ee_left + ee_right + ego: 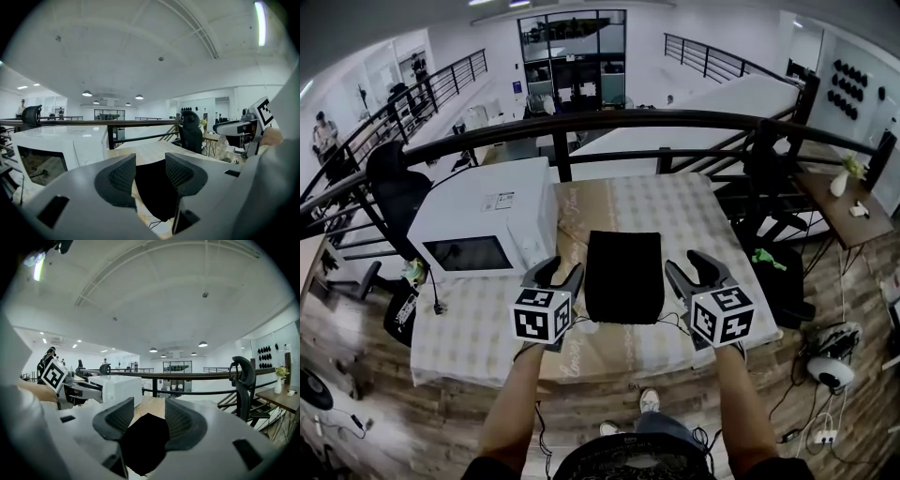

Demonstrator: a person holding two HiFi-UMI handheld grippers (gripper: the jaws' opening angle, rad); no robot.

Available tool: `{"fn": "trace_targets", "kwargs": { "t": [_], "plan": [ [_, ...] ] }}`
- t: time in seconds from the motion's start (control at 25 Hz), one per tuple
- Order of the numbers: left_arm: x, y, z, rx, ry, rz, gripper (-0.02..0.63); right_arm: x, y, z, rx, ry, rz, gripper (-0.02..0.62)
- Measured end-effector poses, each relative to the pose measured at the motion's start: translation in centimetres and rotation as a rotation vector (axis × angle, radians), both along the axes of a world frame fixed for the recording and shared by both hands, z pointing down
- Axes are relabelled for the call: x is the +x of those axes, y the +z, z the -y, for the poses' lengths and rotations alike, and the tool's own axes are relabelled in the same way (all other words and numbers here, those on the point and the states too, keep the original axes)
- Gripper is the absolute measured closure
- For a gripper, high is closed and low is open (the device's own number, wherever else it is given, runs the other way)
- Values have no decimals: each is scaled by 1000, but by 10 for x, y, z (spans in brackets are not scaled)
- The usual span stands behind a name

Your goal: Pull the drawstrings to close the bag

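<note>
Black bag (pixel 623 277) central, microwave (pixel 487 230) left, railing (pixel 628 121) beyond

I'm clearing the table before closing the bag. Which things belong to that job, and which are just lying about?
For the job: black bag, drawstring, left gripper, right gripper, both open.
Lying about: microwave, office chair, vase.
</note>
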State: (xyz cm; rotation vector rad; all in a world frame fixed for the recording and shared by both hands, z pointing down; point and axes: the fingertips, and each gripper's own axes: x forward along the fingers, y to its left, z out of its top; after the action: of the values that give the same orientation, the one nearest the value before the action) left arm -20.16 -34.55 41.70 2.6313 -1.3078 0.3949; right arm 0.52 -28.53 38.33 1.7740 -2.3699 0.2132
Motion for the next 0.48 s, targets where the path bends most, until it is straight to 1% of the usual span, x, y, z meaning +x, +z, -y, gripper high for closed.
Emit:
{"fn": "trace_targets", "kwargs": {
  "t": [0.12, 0.28, 0.48],
  "plan": [
    [1, 7, 0, -8, 9, 11, 410, 0, 7, 2, -8, -15, -7, 394],
    [6, 24, 0, -35, 49, 62, 405, 2, 17, 3, -26, -48, -33, 391],
    [9, 52, -3, -85, 103, 96, 405, -1, 49, 4, -94, -120, -86, 388]
  ]
}}
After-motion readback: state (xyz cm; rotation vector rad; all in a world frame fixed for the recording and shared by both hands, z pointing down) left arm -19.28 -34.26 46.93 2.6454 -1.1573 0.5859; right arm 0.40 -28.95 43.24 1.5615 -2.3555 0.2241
